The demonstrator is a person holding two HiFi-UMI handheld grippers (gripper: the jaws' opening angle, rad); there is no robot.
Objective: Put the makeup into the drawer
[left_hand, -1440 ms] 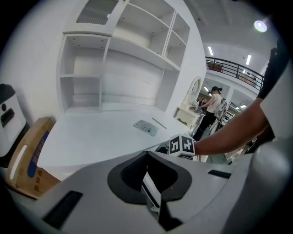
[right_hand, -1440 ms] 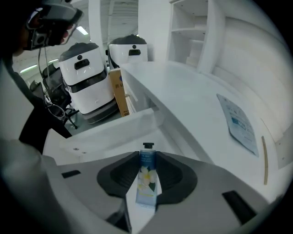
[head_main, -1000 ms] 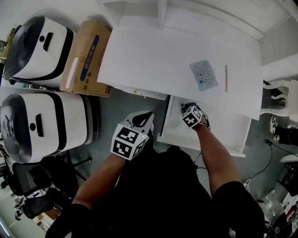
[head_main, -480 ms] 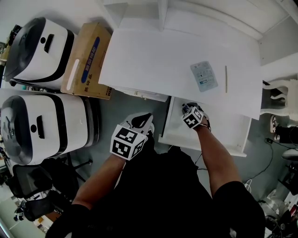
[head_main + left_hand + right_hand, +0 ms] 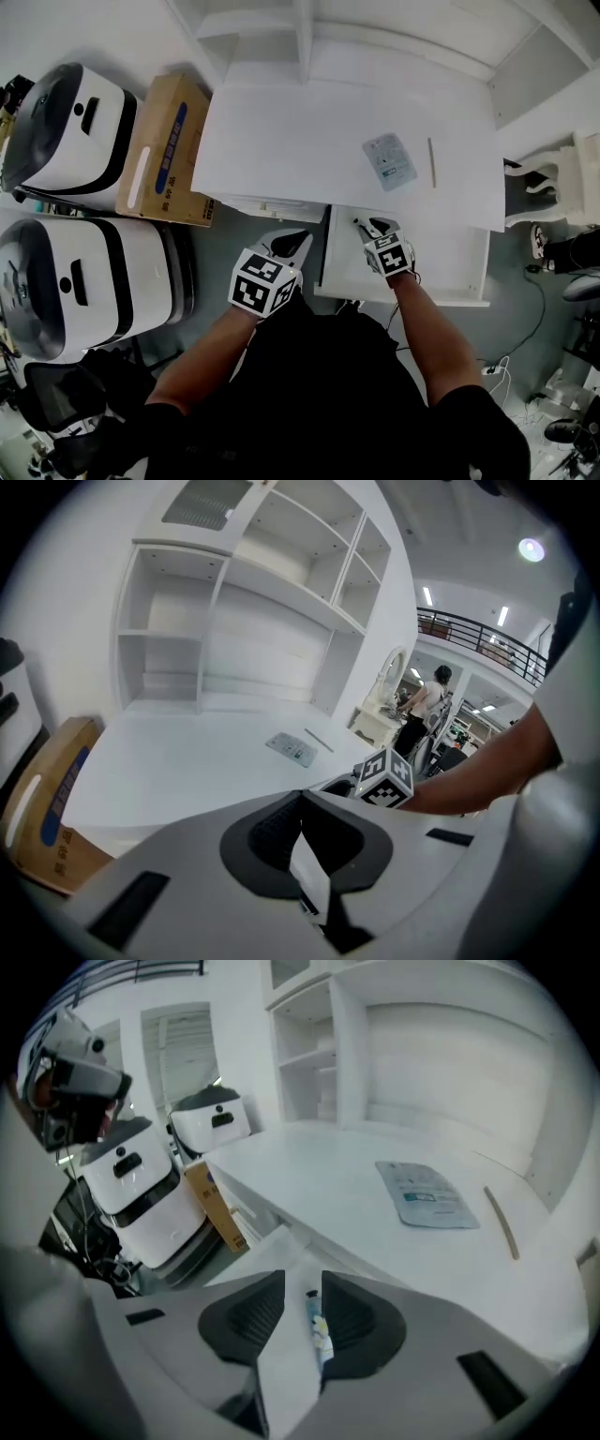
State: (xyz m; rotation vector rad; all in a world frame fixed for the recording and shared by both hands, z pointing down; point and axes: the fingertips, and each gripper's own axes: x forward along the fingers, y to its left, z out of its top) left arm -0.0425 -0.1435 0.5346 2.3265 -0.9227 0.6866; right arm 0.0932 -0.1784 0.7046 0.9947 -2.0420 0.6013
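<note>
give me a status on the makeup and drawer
Left gripper shut, empty. Right gripper open over the open drawer, small tube lying in it. Packet and stick on desk, nothing blocking.

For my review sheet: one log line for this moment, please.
right gripper open over drawer | makeup tube in drawer, ungripped | left gripper shut, empty | sachet and stick on desk

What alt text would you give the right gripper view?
The right tool's two dark jaws stand apart over an open white drawer, a small makeup tube showing between them. Beyond, a sachet and thin stick lie on the white desk.
</note>
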